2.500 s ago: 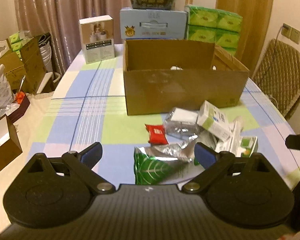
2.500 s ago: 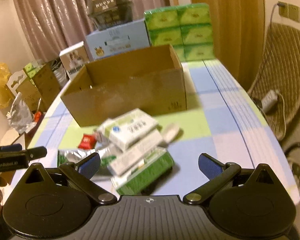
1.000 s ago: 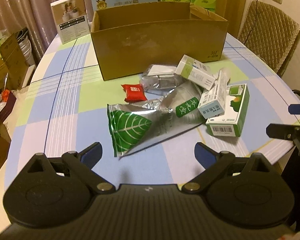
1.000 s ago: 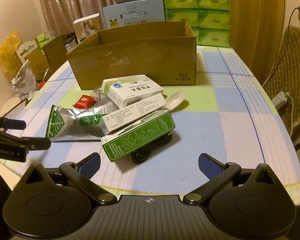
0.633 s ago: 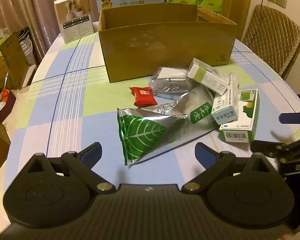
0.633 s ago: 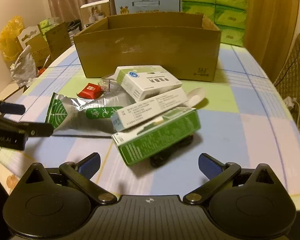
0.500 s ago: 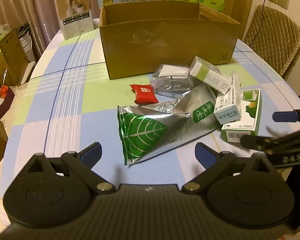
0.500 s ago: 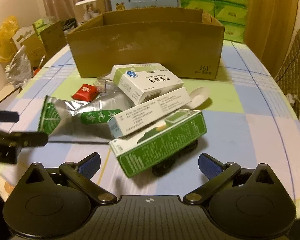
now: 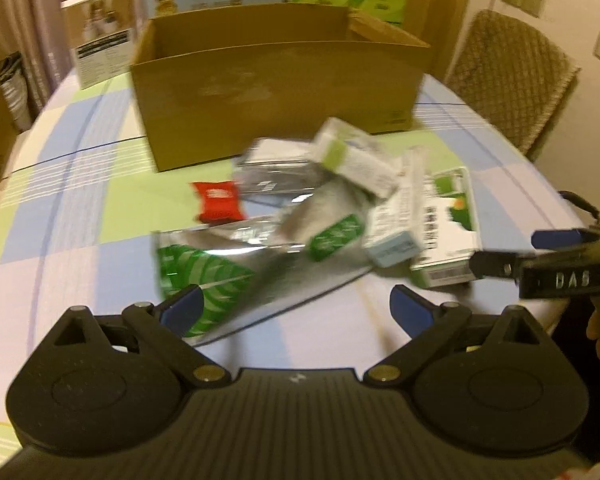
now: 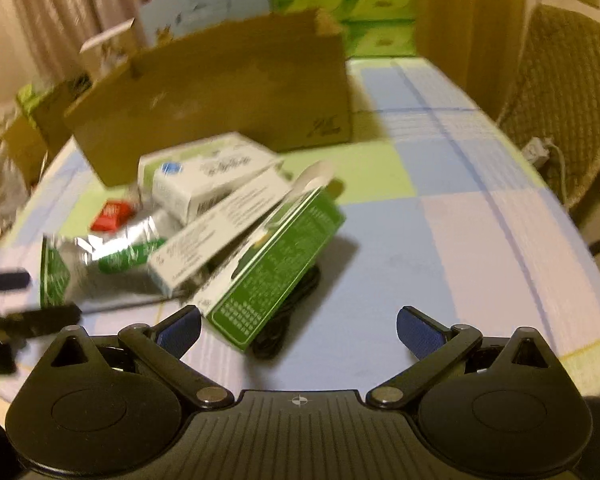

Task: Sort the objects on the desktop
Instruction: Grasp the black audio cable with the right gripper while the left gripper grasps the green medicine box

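Both sets of jaws wide open, holding nothing. Green box (image 10: 276,264) propped on a shaky pile (image 9: 340,208) — one clumsy bump, boxes sliding off the tabletop (image 10: 440,248).

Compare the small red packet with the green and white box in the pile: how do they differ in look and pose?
The red packet is small and soft-looking, while the green box is a long, stiff carton with printed text. The red packet lies flat on the tablecloth beside the pile; the green box is tilted, propped over a dark cable, with a white box leaning on it. Both lie in front of the cardboard box.
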Demonstrator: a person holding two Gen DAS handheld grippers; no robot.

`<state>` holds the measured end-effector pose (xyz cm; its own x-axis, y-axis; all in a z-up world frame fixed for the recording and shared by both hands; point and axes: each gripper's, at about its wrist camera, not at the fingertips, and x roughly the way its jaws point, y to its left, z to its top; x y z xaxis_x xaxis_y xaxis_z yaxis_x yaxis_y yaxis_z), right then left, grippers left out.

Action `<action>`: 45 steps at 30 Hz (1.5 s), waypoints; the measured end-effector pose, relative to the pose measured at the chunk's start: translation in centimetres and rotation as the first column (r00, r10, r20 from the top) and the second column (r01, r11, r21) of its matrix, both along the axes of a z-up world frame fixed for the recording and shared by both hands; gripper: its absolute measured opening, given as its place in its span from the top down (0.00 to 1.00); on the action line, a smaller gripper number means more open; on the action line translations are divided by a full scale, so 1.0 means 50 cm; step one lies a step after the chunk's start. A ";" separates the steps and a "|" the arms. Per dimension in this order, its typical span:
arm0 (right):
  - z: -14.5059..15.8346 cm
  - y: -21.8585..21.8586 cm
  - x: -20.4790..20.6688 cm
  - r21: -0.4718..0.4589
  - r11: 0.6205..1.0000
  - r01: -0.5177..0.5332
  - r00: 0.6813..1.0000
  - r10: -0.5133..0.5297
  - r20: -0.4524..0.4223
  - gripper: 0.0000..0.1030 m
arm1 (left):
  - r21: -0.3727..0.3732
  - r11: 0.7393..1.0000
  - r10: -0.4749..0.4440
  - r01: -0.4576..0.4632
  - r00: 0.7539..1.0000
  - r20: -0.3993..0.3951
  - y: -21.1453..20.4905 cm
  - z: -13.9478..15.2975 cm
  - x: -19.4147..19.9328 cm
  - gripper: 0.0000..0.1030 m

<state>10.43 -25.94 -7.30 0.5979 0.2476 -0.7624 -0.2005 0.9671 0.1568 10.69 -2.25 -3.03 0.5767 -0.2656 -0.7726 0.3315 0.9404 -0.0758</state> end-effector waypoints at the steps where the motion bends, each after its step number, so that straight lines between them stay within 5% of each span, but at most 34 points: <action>1: 0.009 -0.006 -0.004 0.003 1.000 0.011 1.000 -0.011 0.012 0.02 | -0.019 1.000 -0.017 0.017 1.000 -0.001 -0.012 -0.001 -0.002 0.05; 9: 0.047 -0.058 -0.001 -0.005 0.998 0.070 0.996 -0.069 0.064 0.02 | -0.226 0.968 -0.126 0.108 0.990 -0.067 -0.097 -0.038 0.017 0.15; 17: 0.037 -0.094 0.013 0.014 0.995 0.096 0.995 -0.096 0.037 0.02 | -0.268 0.954 -0.170 0.135 0.979 -0.114 -0.156 -0.079 0.050 0.24; 23: 0.026 -0.098 0.022 0.014 0.995 0.101 0.994 -0.102 0.026 0.02 | -0.290 0.951 -0.152 0.108 0.979 -0.136 -0.164 -0.096 0.072 0.45; 30: 0.023 -0.087 0.018 -0.003 0.998 0.070 0.997 -0.070 0.034 0.02 | -0.228 0.963 -0.169 0.145 0.981 -0.090 -0.141 -0.067 0.036 0.46; 37: 0.010 -0.058 0.014 -0.018 1.000 0.001 1.000 0.000 0.023 0.02 | -0.015 0.981 -0.192 0.191 0.978 -0.079 -0.104 -0.054 -0.037 0.46; 42: -0.007 -0.020 0.022 -0.021 0.998 -0.057 0.998 0.057 0.007 0.03 | 0.046 0.989 -0.132 0.138 0.986 -0.105 -0.071 -0.066 -0.064 0.46; 45: -0.028 0.003 0.036 -0.020 0.996 -0.081 0.996 0.081 -0.029 0.22 | 0.036 0.991 -0.124 0.127 0.988 -0.091 -0.067 -0.066 -0.066 0.45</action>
<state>12.22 -25.81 -8.70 0.5545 0.2779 -0.7844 -0.2741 0.9510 0.1431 7.38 -5.58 -6.32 0.4698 -0.2978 -0.8310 0.4409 0.8947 -0.0714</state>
